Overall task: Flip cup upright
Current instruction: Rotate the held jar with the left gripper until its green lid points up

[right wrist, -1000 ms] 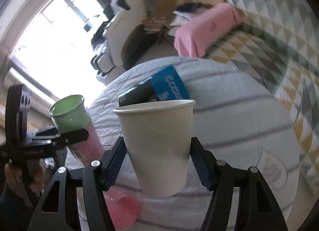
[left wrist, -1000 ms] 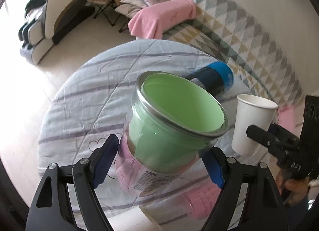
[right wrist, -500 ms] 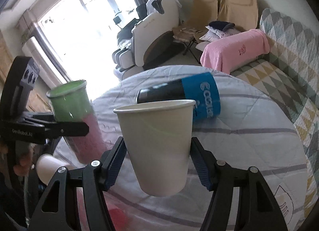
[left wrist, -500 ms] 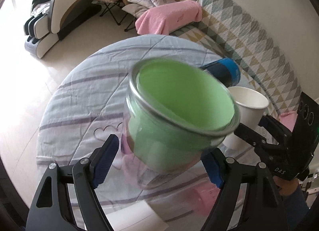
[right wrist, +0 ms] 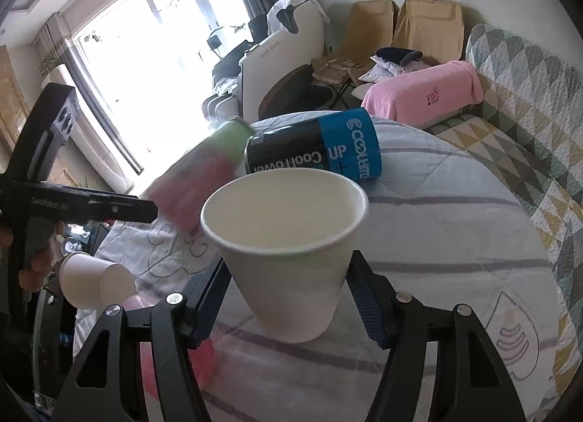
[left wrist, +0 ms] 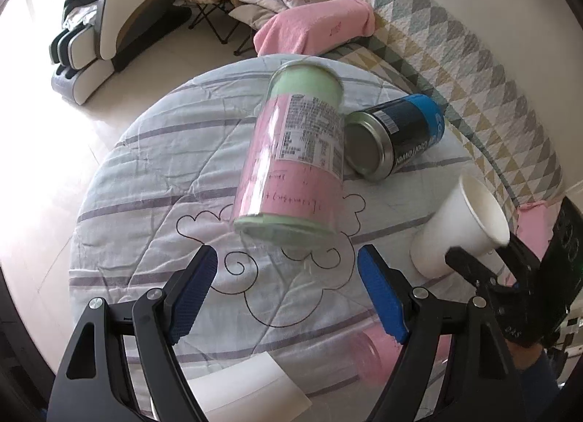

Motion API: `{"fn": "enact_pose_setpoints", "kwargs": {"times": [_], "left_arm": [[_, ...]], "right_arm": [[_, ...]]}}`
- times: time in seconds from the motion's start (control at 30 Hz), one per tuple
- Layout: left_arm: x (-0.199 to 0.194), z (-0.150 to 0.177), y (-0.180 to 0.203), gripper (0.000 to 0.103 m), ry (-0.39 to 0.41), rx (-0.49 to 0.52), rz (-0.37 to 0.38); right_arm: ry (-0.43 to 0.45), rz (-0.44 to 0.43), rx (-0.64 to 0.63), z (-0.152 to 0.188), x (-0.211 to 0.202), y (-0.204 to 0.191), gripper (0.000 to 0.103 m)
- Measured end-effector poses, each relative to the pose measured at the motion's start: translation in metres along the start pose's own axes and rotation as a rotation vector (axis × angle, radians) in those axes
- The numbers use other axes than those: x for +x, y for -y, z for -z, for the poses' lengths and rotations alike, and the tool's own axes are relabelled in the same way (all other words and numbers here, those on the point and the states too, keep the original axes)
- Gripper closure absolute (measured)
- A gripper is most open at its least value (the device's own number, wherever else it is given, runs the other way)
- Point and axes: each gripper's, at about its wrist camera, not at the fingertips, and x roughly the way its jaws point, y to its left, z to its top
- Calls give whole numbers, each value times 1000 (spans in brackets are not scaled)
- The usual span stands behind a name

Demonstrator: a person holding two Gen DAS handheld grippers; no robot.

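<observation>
A clear green-and-pink cup [left wrist: 295,163] is tilted, leaning away from me, just beyond the open left gripper [left wrist: 288,287], which no longer touches it. It is blurred in the right wrist view [right wrist: 204,174]. The right gripper [right wrist: 288,294] is shut on a white paper cup [right wrist: 288,251], mouth up and slightly tilted just above the table; it also shows in the left wrist view [left wrist: 462,229]. A black-and-blue can [left wrist: 397,138] lies on its side behind the cups.
The round table [left wrist: 145,174] has a striped cloth. A white paper cup [right wrist: 94,283] and a pink cup [left wrist: 382,353] lie on their sides near the front edge. A sofa with a pink towel [left wrist: 313,28] stands behind the table.
The left gripper has opened and let go of the green-and-pink cup, which now tips away. The right gripper has tilted and lowered with the white paper cup.
</observation>
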Motion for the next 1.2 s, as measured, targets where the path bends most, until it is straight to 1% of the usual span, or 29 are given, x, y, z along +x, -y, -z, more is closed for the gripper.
{"fn": "enact_pose_setpoints", "kwargs": {"times": [0.17, 0.33, 0.37, 0.43, 0.5, 0.57, 0.63, 0.7, 0.73, 0.8, 0.9, 0.93, 1.0, 1.1, 1.13, 1.2], "left_arm": [[-8, -9, 8, 23, 6, 18, -8], [-14, -32, 11, 21, -17, 16, 17], [-14, -38, 13, 20, -19, 30, 13], [-10, -49, 17, 19, -37, 58, -22], [-2, -61, 21, 18, -66, 85, -40], [4, -70, 24, 17, -80, 99, -41], [17, -80, 28, 16, -117, 128, -52], [31, -88, 30, 16, -149, 143, -70], [37, -92, 30, 16, -159, 150, -65], [55, -102, 31, 16, -207, 163, -69], [71, -109, 30, 16, -234, 189, -89], [74, -109, 31, 18, -237, 196, -90], [78, -113, 29, 32, -242, 201, -96], [74, -112, 27, 32, -229, 201, -79], [71, -110, 27, 32, -216, 209, -82], [58, -104, 27, 32, -167, 232, -94]], "right_arm": [[2, 11, -1, 3, -3, -3, 37], [-25, 30, -43, 4, -6, -11, 37], [-29, 28, -36, 4, -7, -10, 37], [-52, 15, -10, 2, -7, -5, 35], [-80, 26, 18, 2, -7, -2, 29], [-92, 39, 31, 2, -10, -1, 27], [-91, 42, 40, 3, -14, -1, 26], [-89, 49, 47, 1, -18, -1, 25], [-89, 48, 50, 0, -19, -1, 25], [-91, 47, 60, -2, -21, 0, 25], [-84, 45, 71, -3, -21, 2, 25], [-84, 43, 77, -3, -21, 4, 25], [-81, 39, 96, -4, -20, 7, 25], [-80, 31, 118, -5, -18, 9, 25], [-80, 32, 119, -5, -18, 9, 25], [-80, 37, 118, -6, -18, 8, 25]]}}
